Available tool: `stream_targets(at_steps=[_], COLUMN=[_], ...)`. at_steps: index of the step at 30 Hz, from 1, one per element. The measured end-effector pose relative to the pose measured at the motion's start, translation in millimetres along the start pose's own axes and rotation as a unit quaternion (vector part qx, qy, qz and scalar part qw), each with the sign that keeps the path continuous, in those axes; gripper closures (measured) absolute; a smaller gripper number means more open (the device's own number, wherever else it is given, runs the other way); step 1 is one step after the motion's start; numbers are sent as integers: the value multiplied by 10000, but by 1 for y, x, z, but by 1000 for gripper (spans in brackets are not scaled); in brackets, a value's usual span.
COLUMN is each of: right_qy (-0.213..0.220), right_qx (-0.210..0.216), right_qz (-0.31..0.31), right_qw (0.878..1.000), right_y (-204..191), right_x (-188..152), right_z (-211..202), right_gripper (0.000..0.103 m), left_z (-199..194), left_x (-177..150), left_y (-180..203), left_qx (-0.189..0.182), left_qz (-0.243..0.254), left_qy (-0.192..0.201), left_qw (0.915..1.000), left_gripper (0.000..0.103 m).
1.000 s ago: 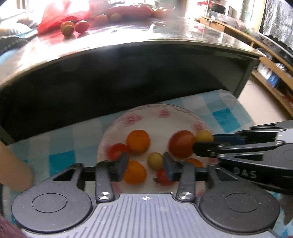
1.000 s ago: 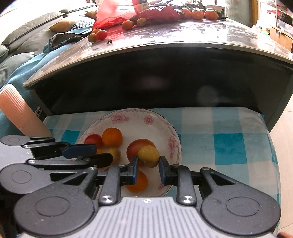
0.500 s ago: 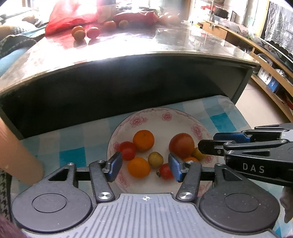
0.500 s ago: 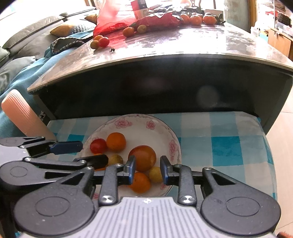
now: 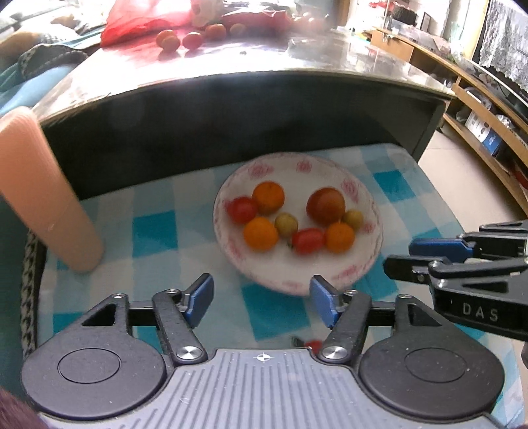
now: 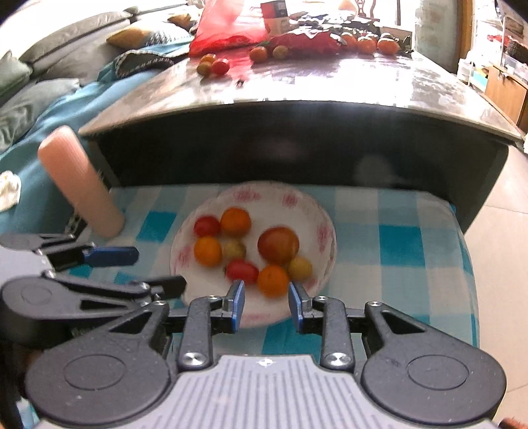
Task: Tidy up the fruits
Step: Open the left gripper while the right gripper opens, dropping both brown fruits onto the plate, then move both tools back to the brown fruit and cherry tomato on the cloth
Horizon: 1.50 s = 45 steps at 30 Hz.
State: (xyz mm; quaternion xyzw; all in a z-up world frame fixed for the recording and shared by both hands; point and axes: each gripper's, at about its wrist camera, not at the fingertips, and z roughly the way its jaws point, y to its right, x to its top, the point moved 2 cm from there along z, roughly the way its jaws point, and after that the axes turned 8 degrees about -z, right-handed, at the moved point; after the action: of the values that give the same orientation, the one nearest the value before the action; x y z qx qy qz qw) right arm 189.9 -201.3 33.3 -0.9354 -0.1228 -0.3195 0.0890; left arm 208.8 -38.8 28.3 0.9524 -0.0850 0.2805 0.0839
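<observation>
Obs., both wrist views.

Desk: dark, glossy top, standing behind and above the work area. At its far end lie a red bag and loose fruit. I take this as the stock not yet sorted.

Cloth: blue check, on a lower surface in front of the desk. It carries the plate. A pink cylinder leans at its left edge, well apart from the plate.

Plate: white with a pink flower rim, centred on the cloth within easy reach of both claws. I judge it the collecting point.

Fruit on the plate, all clustered in the middle:
- one large tomato
- three oranges
- two cherry tomatoes
- two small yellow-green ones

Left claw: jaws have just been opening and now stand wide. Nothing is between them. It hangs over the plate's near rim.

Right claw: jaws have just eased apart to a narrow gap and grip nothing. The nearest orange sits beyond the tips, untouched.

Judgement: both claws are empty, so each is free to fetch more fruit from the desk.
</observation>
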Motion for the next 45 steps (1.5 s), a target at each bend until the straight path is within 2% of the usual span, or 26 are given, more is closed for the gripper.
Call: stream_targets(at_steps=[6, 15, 20, 27, 33, 36, 45], right_qy=[-218, -564, -590, -410, -398, -406, -438], right_qx=[46, 183, 269, 502, 751, 762, 732], right_qz=[12, -30, -257, -465, -821, -989, -936], right_qw=[9998, 9982, 9976, 9968, 9930, 9913, 9919], right_y=[-13, -35, -41, -42, -60, -69, -75], right_x=[-25, -53, -51, -47, -46, -46, -48], right_z=[-7, -1, 7, 14, 27, 34, 56], right_gripper=[58, 58, 58, 58, 58, 58, 57], left_z=[-11, -5, -4, -5, -3, -2, 5], left_x=[-17, -42, -43, -43, -44, -44, -50], left_y=[-6, -20, -31, -35, -42, -48, -50], left_qx=[23, 135, 111, 123, 189, 211, 189], left_qz=[-89, -124, -167, -112, -32, -81, -11], left_qy=[-60, -437, -414, -400, -418, -440, -560], left_qw=[9999, 9989, 9989, 9991, 9989, 9988, 9983], left_gripper=[27, 23, 23, 23, 23, 22, 19])
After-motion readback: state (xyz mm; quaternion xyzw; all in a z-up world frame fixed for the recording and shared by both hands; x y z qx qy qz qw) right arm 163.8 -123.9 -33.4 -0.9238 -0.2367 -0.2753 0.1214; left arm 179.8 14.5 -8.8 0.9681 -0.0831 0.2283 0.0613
